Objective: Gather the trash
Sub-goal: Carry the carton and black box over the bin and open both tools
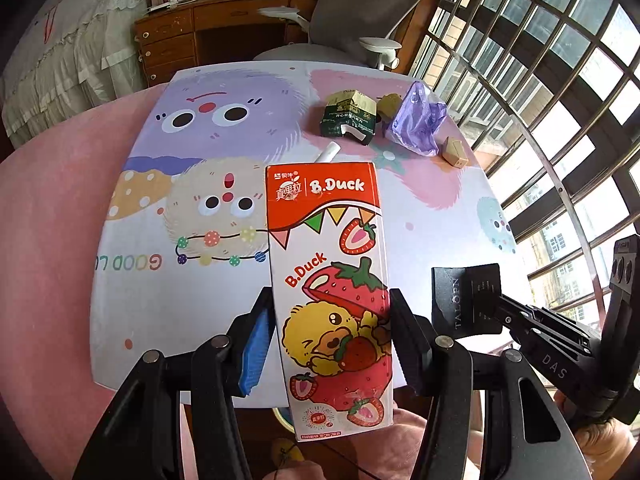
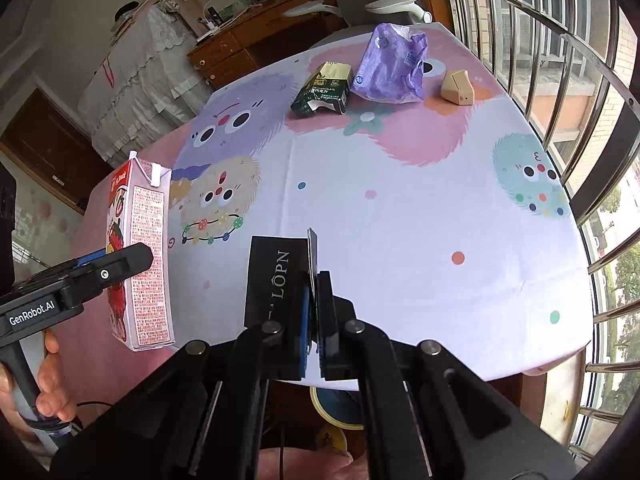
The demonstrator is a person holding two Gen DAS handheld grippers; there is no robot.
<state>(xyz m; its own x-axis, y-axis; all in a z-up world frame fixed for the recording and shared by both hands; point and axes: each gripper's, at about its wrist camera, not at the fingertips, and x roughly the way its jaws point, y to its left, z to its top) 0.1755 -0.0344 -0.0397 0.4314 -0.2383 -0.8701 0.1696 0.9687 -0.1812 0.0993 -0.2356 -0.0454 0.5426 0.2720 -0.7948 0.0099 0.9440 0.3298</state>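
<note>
My left tool pinches a strawberry milk carton by its narrow sides, holding it upright over the near edge of the tabletop. My right tool is pressed together on a black card sleeve, also off the cloth. Far across lie a green chocolate box, a purple wrapper touching it, a small tan box, and perhaps a white straw.
</note>
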